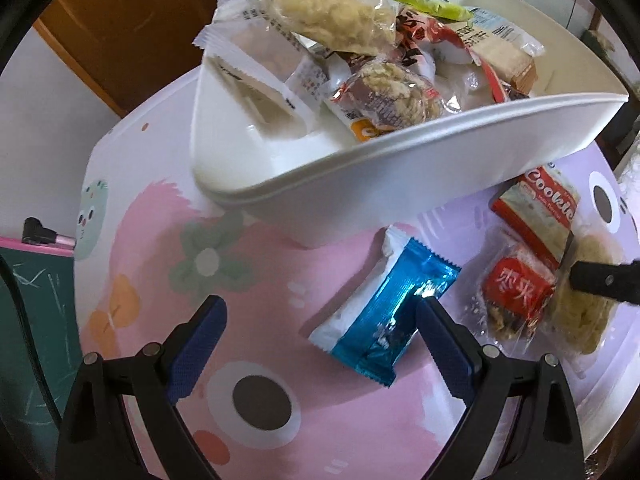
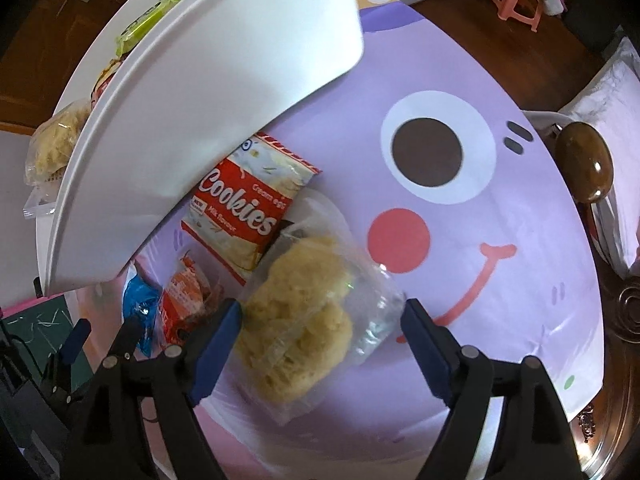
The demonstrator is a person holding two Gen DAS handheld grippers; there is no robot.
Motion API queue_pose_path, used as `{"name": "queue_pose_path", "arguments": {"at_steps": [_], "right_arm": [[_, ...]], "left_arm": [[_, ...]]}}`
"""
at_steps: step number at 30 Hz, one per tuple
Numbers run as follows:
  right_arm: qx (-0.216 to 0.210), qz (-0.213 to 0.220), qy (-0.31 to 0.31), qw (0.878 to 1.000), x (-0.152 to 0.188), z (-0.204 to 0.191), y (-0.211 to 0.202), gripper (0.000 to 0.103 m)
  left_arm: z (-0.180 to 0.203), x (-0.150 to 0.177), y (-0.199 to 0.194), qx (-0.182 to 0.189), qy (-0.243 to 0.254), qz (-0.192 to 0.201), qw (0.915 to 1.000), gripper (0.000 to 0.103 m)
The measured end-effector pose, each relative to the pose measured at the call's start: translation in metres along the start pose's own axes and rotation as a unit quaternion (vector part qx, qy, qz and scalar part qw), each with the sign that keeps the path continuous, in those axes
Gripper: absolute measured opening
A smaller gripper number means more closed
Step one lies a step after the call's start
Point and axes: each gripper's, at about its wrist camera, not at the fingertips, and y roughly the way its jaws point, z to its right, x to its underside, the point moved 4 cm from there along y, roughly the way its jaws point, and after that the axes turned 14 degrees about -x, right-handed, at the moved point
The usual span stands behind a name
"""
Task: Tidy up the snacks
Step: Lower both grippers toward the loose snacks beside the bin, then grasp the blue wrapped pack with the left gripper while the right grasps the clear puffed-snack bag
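Cartoon faces in pink and lilac cover the cloth on the worktop [image 2: 500, 208], and a white tray [image 1: 400, 160] stands toward the back of it, already heaped with wrapped snacks. Four packets lie loose on the cloth in front of the tray.

Nearest the right tongs [image 2: 322, 320] is a pale crumbly cake in a clear bag [image 2: 304, 312]. Those tongs are spread wide, one pad on either side of the bag, not yet pressing it. I would judge the cake light, soft and easily crushed, and the film around it slack and slippery; a gentle squeeze across the thick middle of the cake looks safer than pinching the loose empty end of the bag, which could slide out.

Just beyond it sits the red Cookies pack [image 2: 248, 208], flat and stiffer, its far corner tucked under the tray's overhanging rim. Beside the cake is a small red-labelled snack [image 1: 514, 292] in crinkled clear wrap.

The left tongs [image 1: 320, 316] are also wide open, holding nothing, low over the cloth. Its right pad stands in front of the blue and white wrapper [image 1: 380, 320], which lies slantwise; whether it touches I cannot tell. That packet seems light and glossy, best taken across its narrow width at the plump centre, not by the crimped ends.
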Motion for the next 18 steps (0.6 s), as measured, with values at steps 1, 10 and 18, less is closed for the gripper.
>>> {"name": "queue_pose_path", "arguments": {"at_steps": [1,10,18], "right_arm": [[0.008,0.001,-0.007,1.000,0.001,-0.001,0.003,0.083],[0.039,-0.010,-0.068,0.997,0.005,-0.015,0.013,0.074],[0.054,-0.013,-0.108,0.993,0.016,-0.031,0.012,0.061]], "left_arm": [[0.000,-0.001,0.001,0.002,0.000,0.000,1.0000,0.095],[0.006,-0.006,0.013,0.022,0.010,-0.015,0.9996,0.095],[0.004,-0.004,0.029,0.062,0.003,-0.047,0.9969,0.085]]}}
